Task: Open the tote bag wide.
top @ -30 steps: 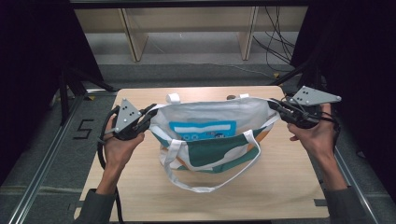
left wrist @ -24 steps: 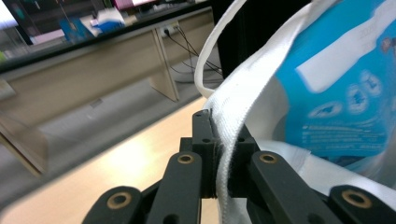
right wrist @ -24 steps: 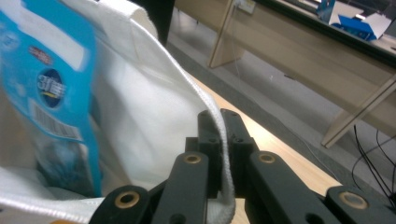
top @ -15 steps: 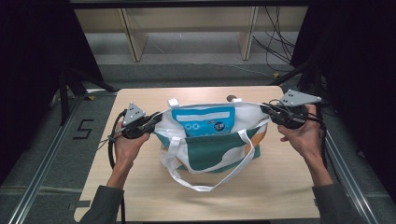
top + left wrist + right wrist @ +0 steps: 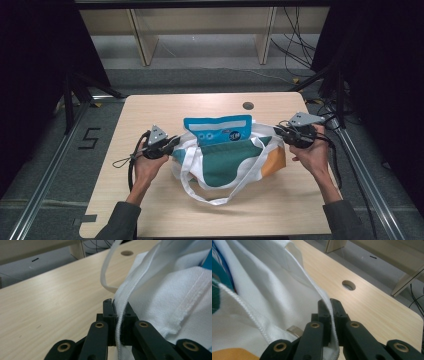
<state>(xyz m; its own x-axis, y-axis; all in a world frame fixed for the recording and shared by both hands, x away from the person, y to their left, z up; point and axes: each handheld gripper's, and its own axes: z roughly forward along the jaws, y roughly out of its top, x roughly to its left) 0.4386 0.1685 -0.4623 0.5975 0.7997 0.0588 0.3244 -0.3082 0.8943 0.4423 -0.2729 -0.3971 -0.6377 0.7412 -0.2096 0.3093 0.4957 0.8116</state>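
On the floor left of the table [image 5: 150, 210] there is a single marking that reads "5" [image 5: 89, 138]. Your left hand [image 5: 147, 167] holds the left gripper [image 5: 172, 144], and its jaws are pressed together on the bag's left edge; in the left gripper view the white hem runs straight between the pads [image 5: 124, 322].

There is one bag [image 5: 227, 160] in front of you. It lies in the middle of the table, pulled out sideways between your two grippers. It is white cloth with a blue panel along the top, a dark green patch at the centre and an orange patch at the lower right. The blue panel carries small print and a round badge, too small to read. Two white strap handles show: one [image 5: 210, 192] loops toward you across the tabletop, the other sits at the far side.

Your right hand [image 5: 312, 152] holds the right gripper [image 5: 278, 131], clamped tight on the bag's right edge. One round hole [image 5: 248, 106] sits in the tabletop behind the bag.
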